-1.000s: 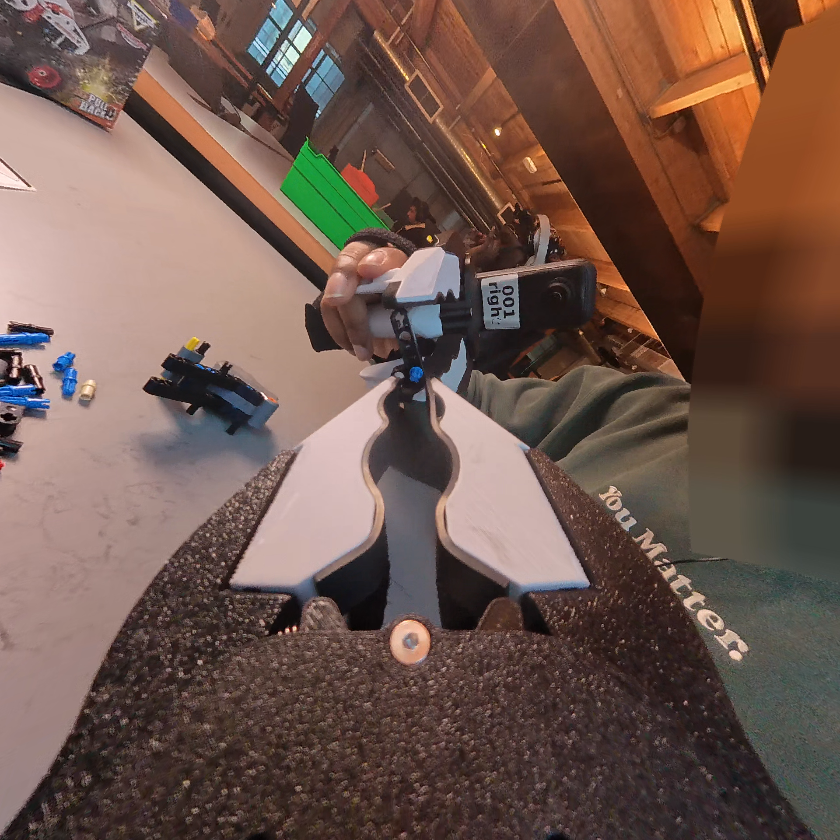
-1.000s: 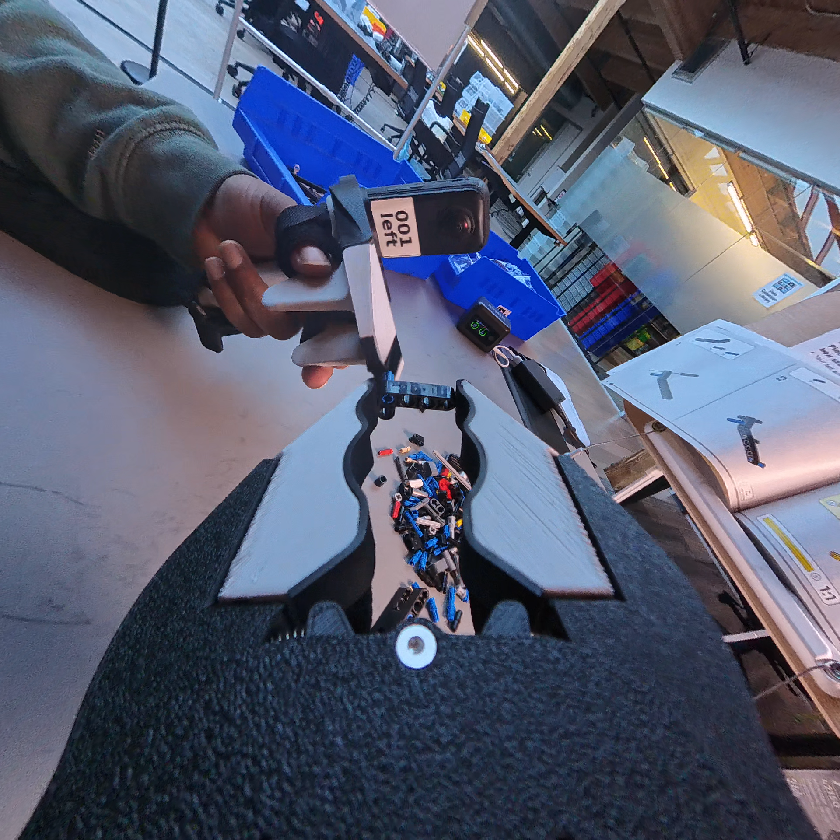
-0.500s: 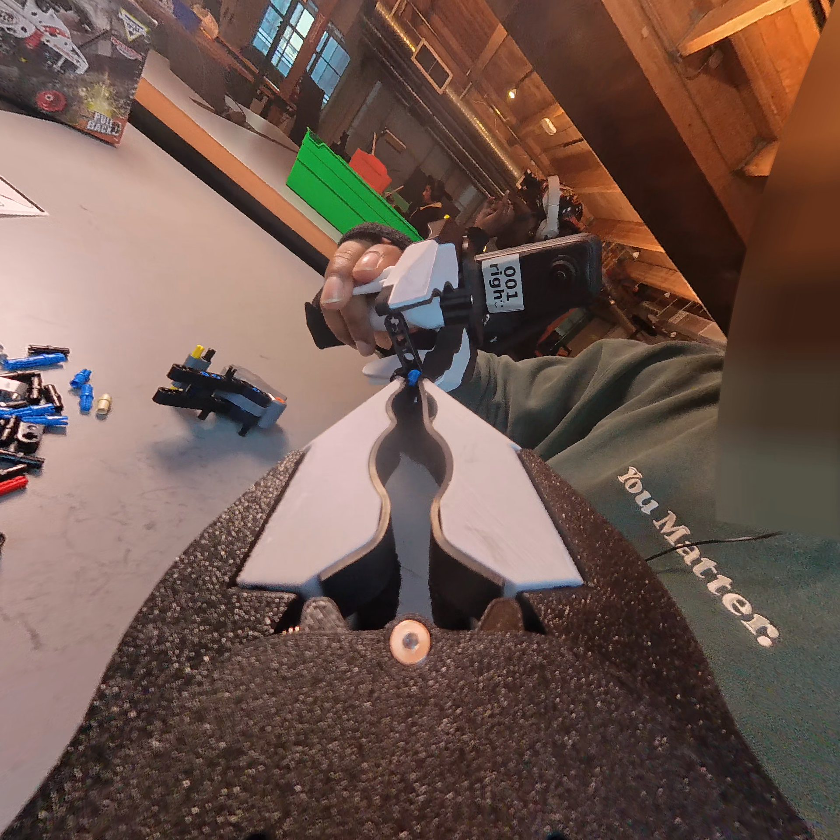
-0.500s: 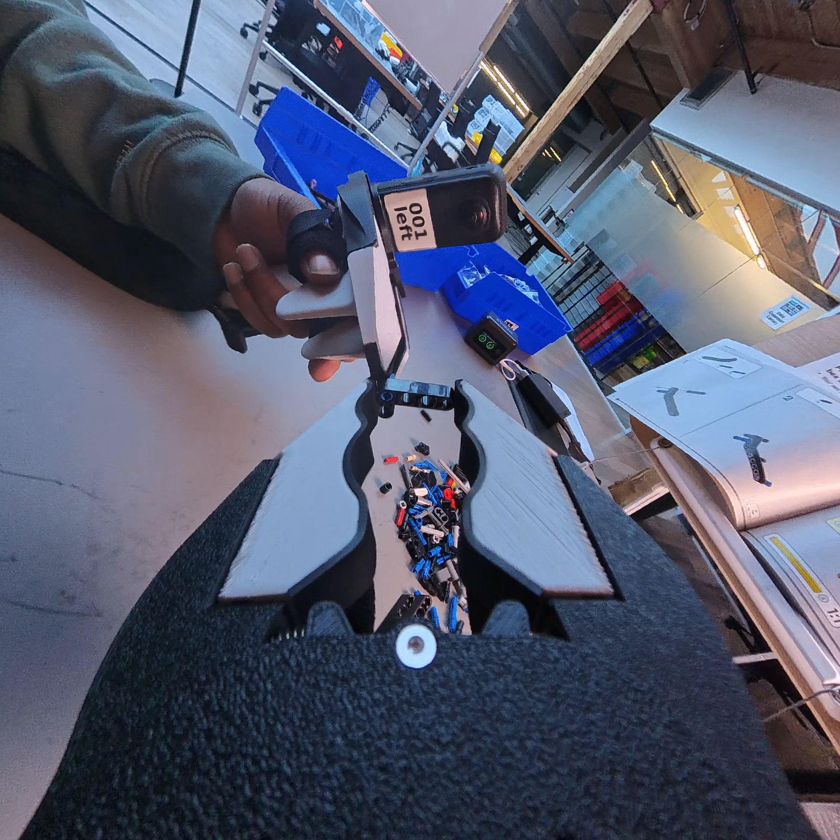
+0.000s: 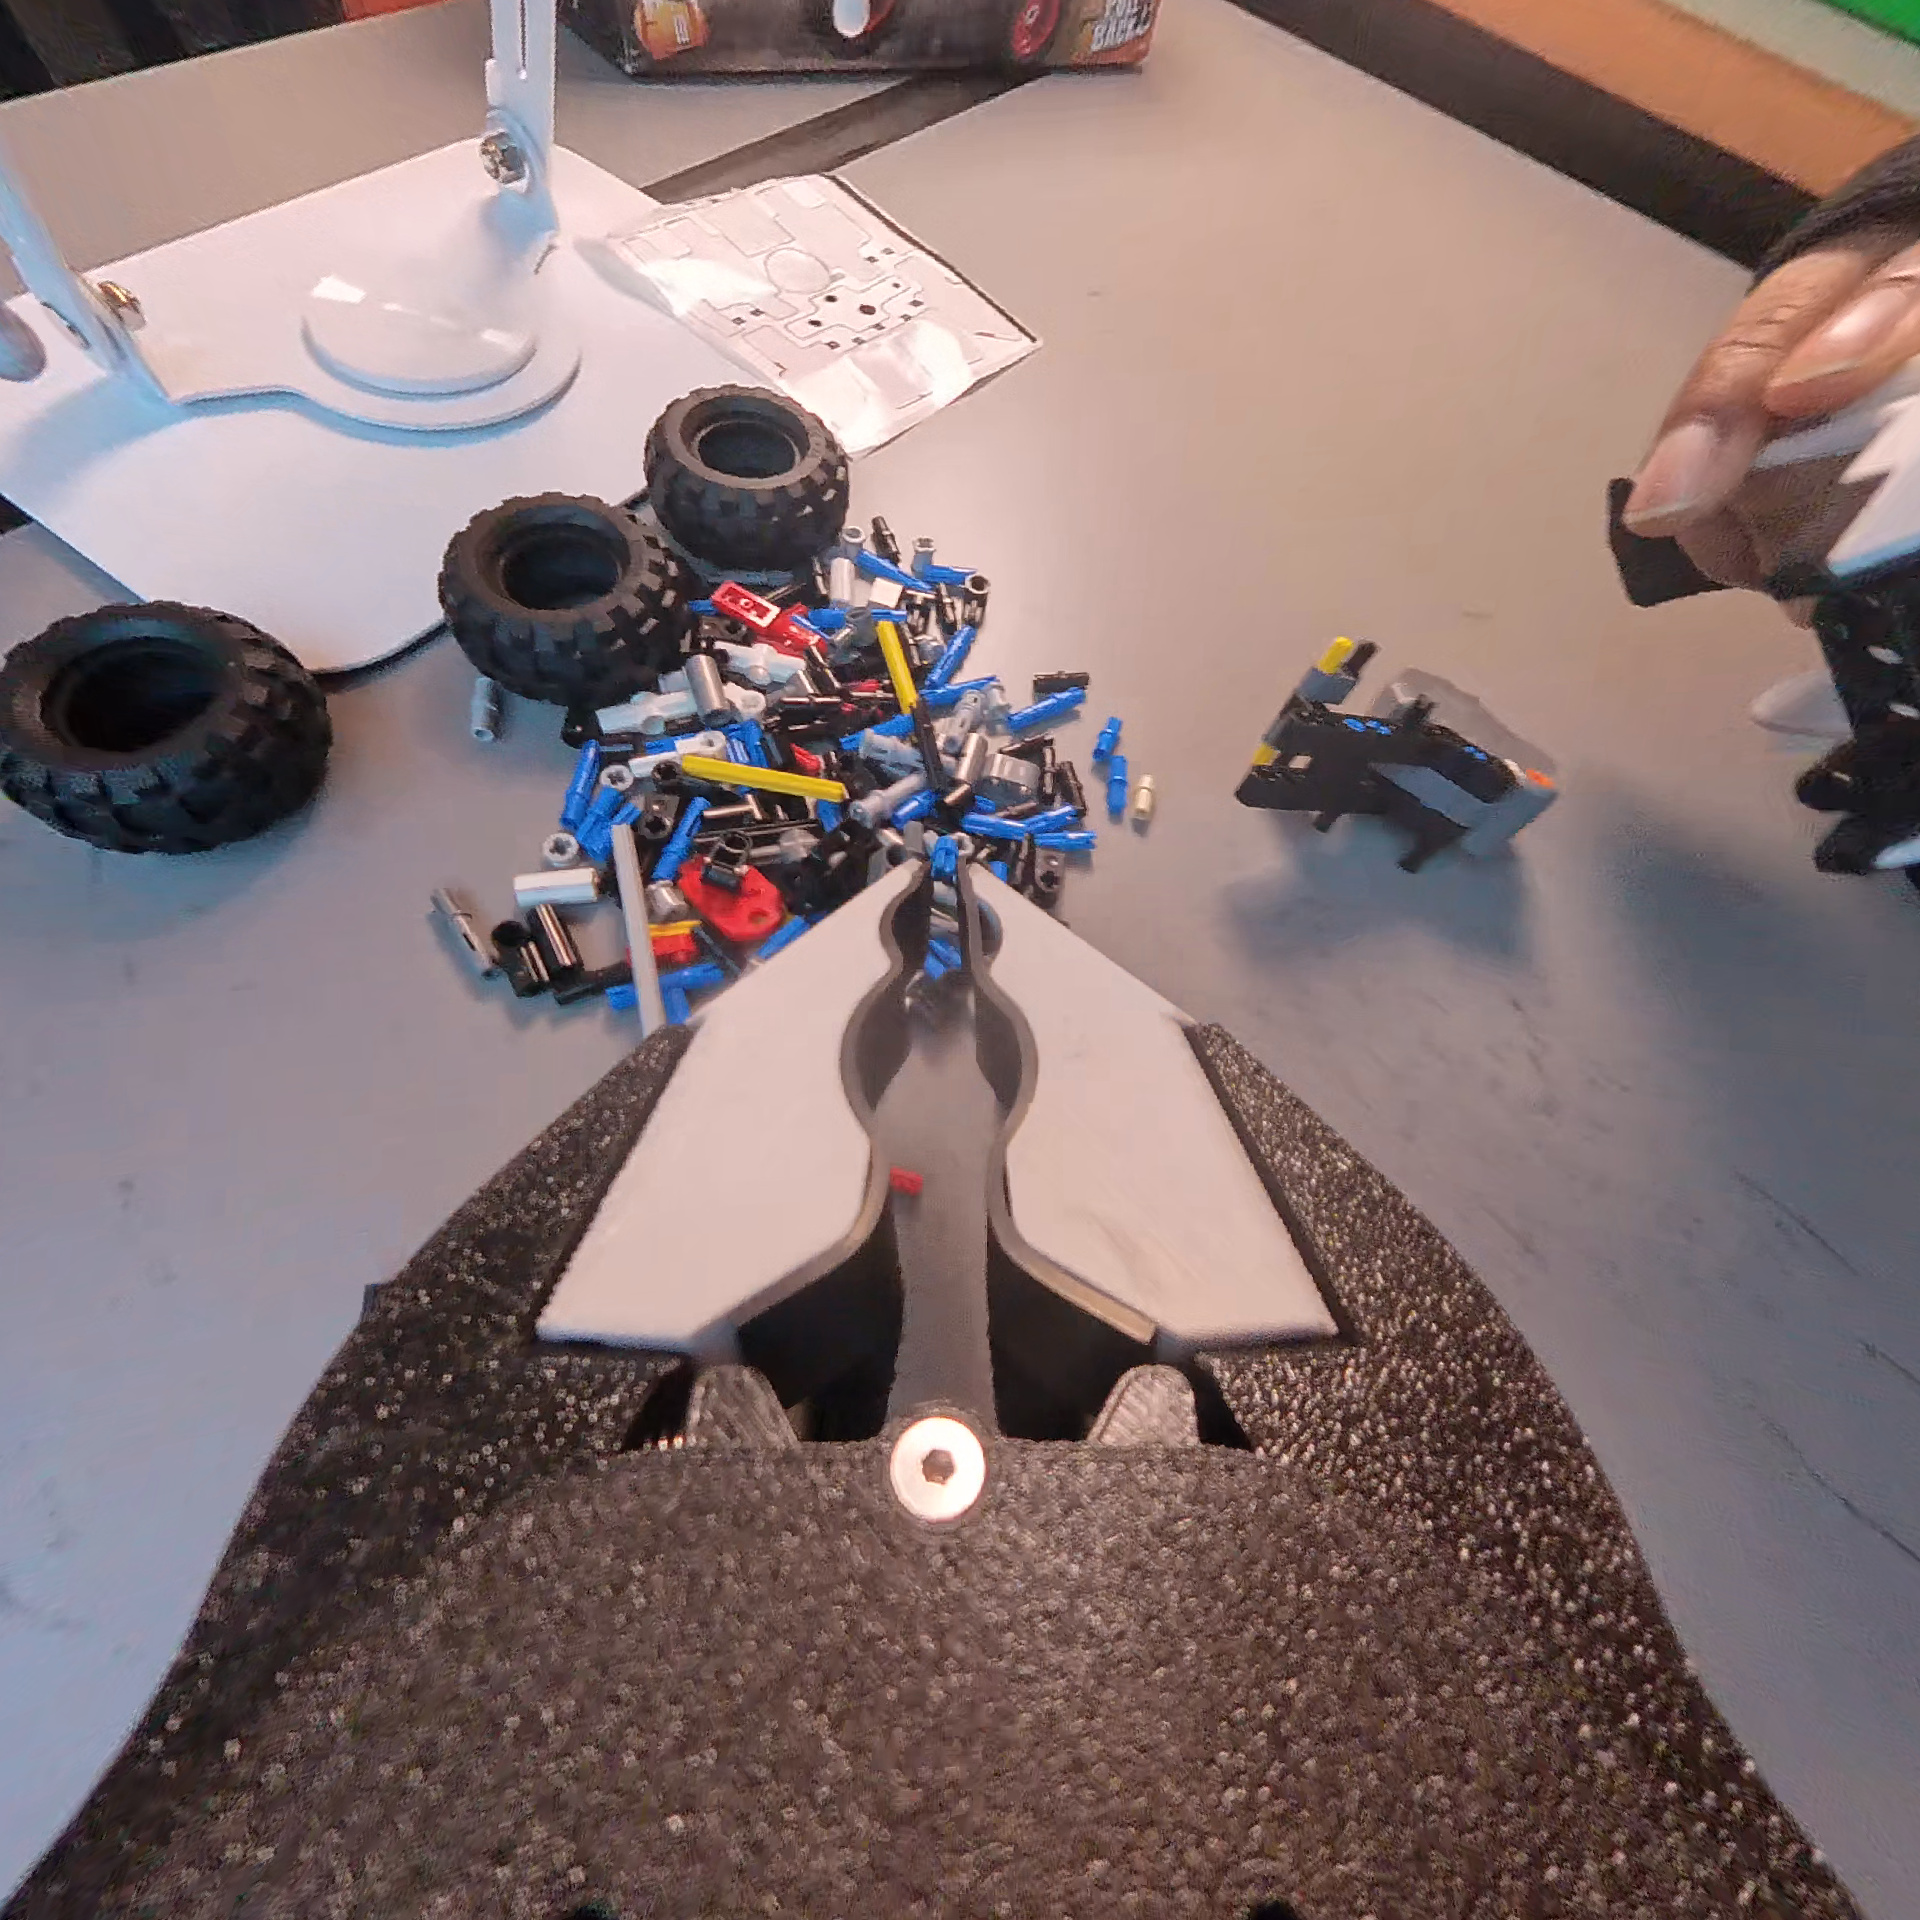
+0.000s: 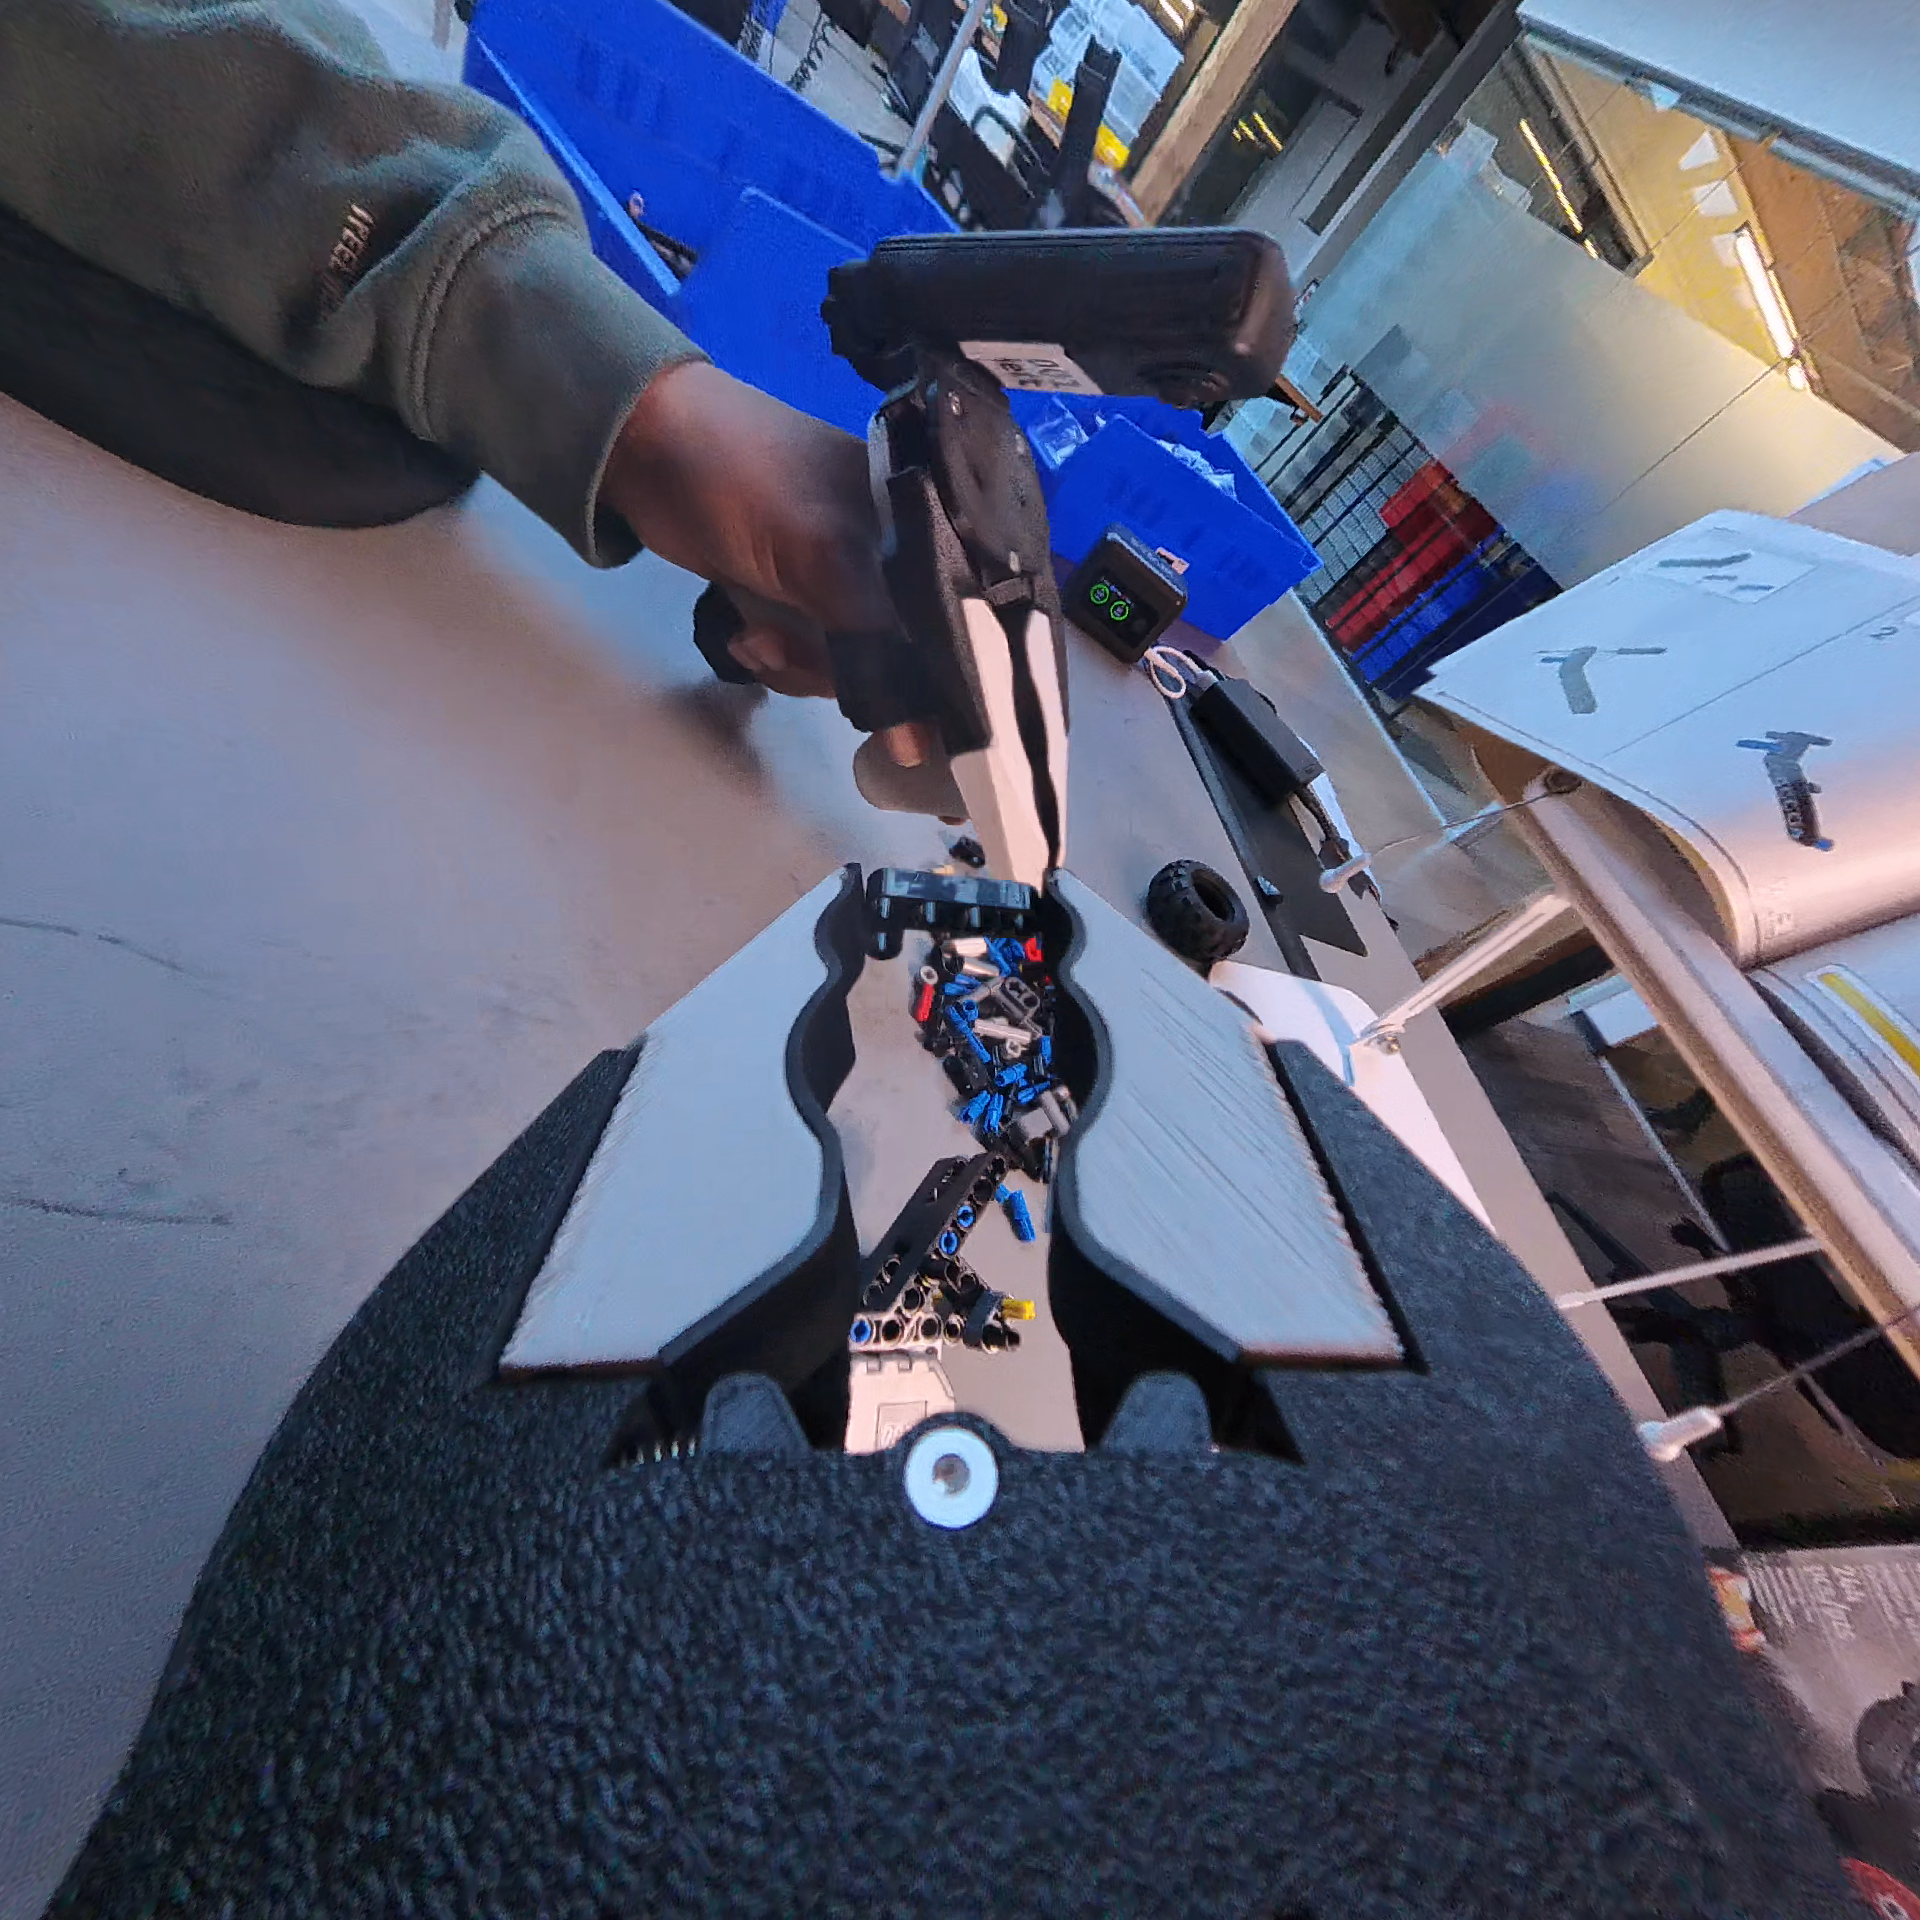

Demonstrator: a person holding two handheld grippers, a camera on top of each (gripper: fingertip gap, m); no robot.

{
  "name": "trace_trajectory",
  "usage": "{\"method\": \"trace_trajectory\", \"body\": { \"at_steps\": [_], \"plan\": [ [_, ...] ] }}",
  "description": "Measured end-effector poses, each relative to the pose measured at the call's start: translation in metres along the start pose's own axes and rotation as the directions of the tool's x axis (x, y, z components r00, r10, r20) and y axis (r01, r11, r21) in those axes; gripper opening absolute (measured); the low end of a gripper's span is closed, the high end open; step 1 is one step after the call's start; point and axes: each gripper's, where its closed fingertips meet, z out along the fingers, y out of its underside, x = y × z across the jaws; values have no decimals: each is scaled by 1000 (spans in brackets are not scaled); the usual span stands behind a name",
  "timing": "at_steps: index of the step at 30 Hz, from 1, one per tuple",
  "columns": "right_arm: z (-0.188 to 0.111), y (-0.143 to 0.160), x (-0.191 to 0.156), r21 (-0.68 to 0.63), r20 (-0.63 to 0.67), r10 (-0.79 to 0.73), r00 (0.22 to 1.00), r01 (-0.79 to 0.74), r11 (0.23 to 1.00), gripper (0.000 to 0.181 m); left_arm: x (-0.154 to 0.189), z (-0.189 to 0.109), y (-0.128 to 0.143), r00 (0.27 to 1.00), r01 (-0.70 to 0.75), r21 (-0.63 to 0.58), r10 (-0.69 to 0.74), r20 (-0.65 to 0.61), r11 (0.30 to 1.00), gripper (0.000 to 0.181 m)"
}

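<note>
Right gripper (image 6: 951, 902) pinches a black beam (image 6: 951, 900); left gripper (image 5: 940, 878) nearly closed, empty (over the parts pile (image 5: 821, 769)). I'd worry about the beam twisting loose.

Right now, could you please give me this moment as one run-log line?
left hand-held gripper: nearly shut, over loose plastic building-piece pile | right hand-held gripper: shut on black holed plastic beam | grey table

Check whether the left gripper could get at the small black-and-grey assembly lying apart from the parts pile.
Probably yes. The left gripper, jaws nearly shut, hangs over the pile's near edge; the assembly lies apart with bare table between.
</note>
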Motion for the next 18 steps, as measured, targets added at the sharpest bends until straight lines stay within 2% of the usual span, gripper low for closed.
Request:
{"method": "trace_trajectory", "body": {
  "at_steps": [3, 6, 9, 13, 15, 18],
  "plan": [
    [2, 9, -1, -27, -20, -6, 1000, 6, 1000, 32, -8, 7, -7, 1000, 13, 23, -13, 19, 1000, 20],
    [2, 12, 1, -32, -39, -20, 999, 19, 999, 33, 9, -6, -21, 989, 117, 104, -106, -105, 988, 28],
    [4, 10, 0, -25, -45, -26, 999, 25, 999, 32, 23, -15, -27, 963, 202, 124, -174, -204, 972, 38],
    [6, 12, -3, -40, -42, -47, 998, 46, 998, 33, 28, -16, -22, 967, 178, 109, -153, -205, 978, 41],
    [5, 10, -4, -38, -45, -53, 998, 51, 998, 33, 46, -21, -25, 933, 219, 106, -176, -315, 970, 41],
    [5, 4, -8, -15, -39, -62, 997, 61, 998, 33, 88, -37, -32, 801, 310, 74, -219, -557, 948, 40]
  ]
}}
